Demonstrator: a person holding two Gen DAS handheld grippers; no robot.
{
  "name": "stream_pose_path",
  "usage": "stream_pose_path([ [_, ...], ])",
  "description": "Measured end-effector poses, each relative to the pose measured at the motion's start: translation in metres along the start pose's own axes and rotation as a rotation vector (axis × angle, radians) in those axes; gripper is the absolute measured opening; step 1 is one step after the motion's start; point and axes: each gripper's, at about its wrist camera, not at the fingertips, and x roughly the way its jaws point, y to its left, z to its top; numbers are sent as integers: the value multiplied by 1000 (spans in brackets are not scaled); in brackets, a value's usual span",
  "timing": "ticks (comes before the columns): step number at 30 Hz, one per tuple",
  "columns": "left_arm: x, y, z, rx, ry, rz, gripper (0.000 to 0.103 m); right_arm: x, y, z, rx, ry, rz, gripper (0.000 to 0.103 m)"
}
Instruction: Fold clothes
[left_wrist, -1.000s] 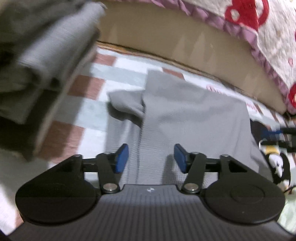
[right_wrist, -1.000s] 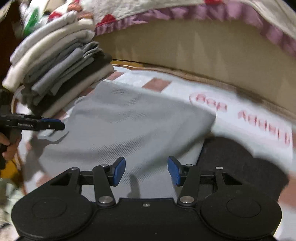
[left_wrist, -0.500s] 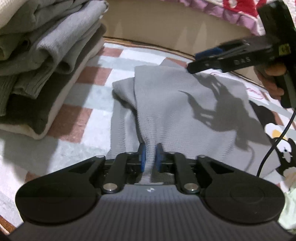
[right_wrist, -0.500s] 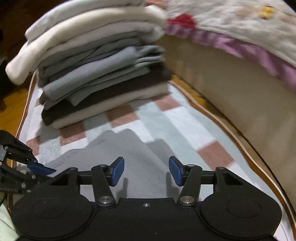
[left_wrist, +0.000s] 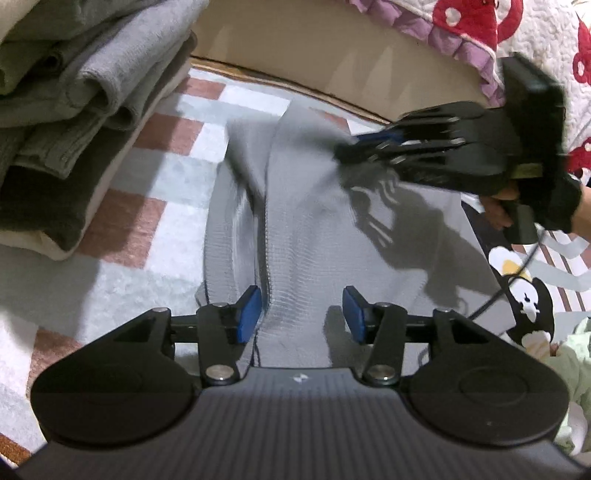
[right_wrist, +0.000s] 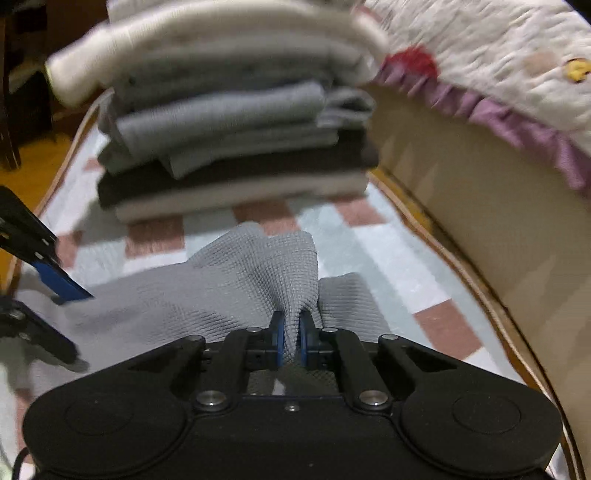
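Jaws beside folded stack (right_wrist: 229, 122), bed frame (right_wrist: 480, 206).

Folded stack (right_wrist: 229, 122) blurred; its top cut off.

Checkered mat (right_wrist: 373, 254), pink, white and pale blue squares, tan trim. Beige bed side (left_wrist: 332, 62) along its far edge, with a quilted white bedspread (right_wrist: 491, 48), purple ruffle, red print, hanging over it. Penguin-print fabric (left_wrist: 532, 299) at right. Wooden floor (right_wrist: 40, 166) at left.
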Motion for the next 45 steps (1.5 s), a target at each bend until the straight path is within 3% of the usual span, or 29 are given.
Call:
stream_pose_path([
  [5, 5, -3, 3, 5, -2, -9, 43, -9, 1, 2, -12, -34, -51, 8],
  [6, 4, -4, 3, 12, -12, -23, 38, -9, 1, 5, -6, -47, -69, 8],
  [7, 2, -4, 4, 21, -25, -39, 13, -8, 1, 8, -1, -61, -88, 8],
  [8, 0, -5, 4, 31, -38, -56, 8, -8, 1, 11, 4, -74, -107, 8],
  [10, -9, -8, 5, 61, -67, -90, 7, 3, -1, 12, 12, -48, -140, 8],
  [14, -16, -9, 6, 65, -67, -65, 8, 32, -1, 15, -13, 46, -212, 7],
  [19, -3, 2, 3, 25, 13, 41, 16, 28, -11, 28, 105, 23, -130, 7],
  [22, -2, 7, 2, -10, 25, -30, 44, 27, -15, 35, 210, 20, -28, 21],
  [24, 0, 4, 1, -6, 25, -40, 45, 28, -15, 40, 299, 28, 49, 43],
  [27, 4, 0, -2, 9, 42, -34, 45, 42, -5, 55, 425, 92, 198, 49],
  [29, 6, -2, -3, 11, 51, -26, 45, 61, 8, 66, 426, 174, 251, 52],
  [32, 2, 4, -5, -9, 48, -28, 45, 99, 29, 73, 371, 318, 178, 51],
  [34, 0, 7, -8, -25, 50, -33, 45, 113, 32, 71, 399, 322, 156, 34],
  [35, 0, 9, -9, -31, 52, -35, 45, 115, 28, 70, 459, 292, 192, 16],
  [36, -1, 10, -10, -37, 53, -36, 45, 114, 19, 67, 548, 241, 259, 10],
  [39, -2, 12, -10, -59, 58, -30, 45, 101, -11, 59, 772, 52, 369, 11],
  [40, -4, 14, -10, -69, 55, -9, 45, 95, -15, 61, 754, 32, 346, 11],
  [44, -19, 25, -5, -125, -1, 79, 45, 77, -12, 78, 482, 79, 163, 21],
  [45, -23, 29, -4, -148, -26, 79, 45, 80, -6, 80, 396, 120, 145, 31],
])
